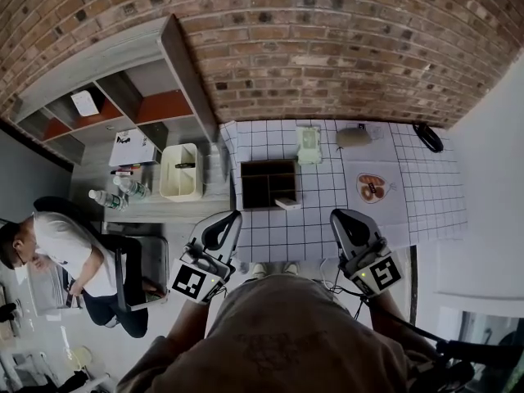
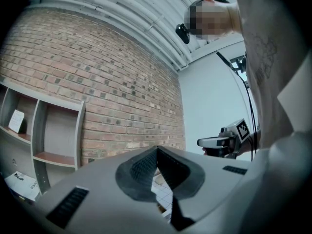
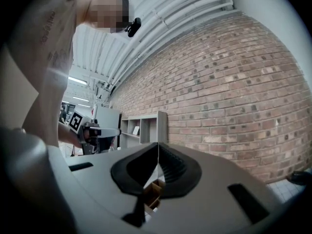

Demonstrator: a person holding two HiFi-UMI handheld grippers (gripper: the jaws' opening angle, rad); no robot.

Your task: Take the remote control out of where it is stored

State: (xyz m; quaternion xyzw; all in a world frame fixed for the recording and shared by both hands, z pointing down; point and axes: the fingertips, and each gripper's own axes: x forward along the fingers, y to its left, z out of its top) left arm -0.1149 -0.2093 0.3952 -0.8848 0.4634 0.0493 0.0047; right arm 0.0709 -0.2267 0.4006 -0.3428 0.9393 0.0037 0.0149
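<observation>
The left hand-held gripper (image 2: 157,148) has its jaws pressed together with nothing between them; the right hand-held gripper (image 3: 157,145) is the same. Both hang close to the person's body, short of the tabletop (image 1: 426,195) edge. Ahead stands a dark divided box (image 1: 268,183). A slim white piece, apparently the remote control (image 1: 288,204), lies at its front right corner, well apart from both.

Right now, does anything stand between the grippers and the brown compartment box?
Nothing blocks the left gripper; for the right gripper, a small white item lies at the box's near right corner.
</observation>
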